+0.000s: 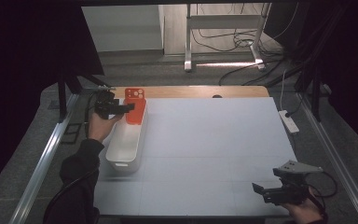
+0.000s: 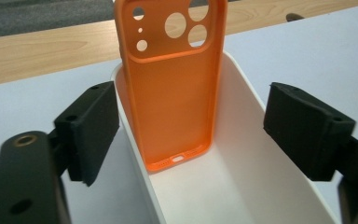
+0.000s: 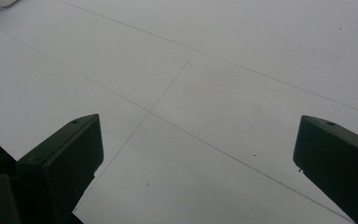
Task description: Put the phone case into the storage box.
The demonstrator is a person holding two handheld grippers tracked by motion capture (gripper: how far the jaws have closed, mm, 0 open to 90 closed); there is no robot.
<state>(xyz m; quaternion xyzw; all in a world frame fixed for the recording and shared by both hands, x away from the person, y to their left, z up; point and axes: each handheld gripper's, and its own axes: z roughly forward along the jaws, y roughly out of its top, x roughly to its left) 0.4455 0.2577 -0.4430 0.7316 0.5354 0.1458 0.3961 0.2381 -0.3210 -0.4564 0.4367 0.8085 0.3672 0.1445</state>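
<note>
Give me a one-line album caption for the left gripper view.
Open left gripper facing an orange phone case that stands leaning inside a white bin.

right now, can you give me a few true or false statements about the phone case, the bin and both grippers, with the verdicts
1. The orange phone case stands on end inside the white bin, leaning on its far end. True.
2. The left gripper is clamped on the phone case. False: its jaws stand open, apart from the case on either side.
3. The right gripper holds a second phone case. False: its jaws are open over the bare white table surface, with nothing between them.
4. The case's camera cutouts are at its upper end. True.
5. The bin sits at the right side of the table. False: in the high view it is at the left, by the left gripper.
</note>
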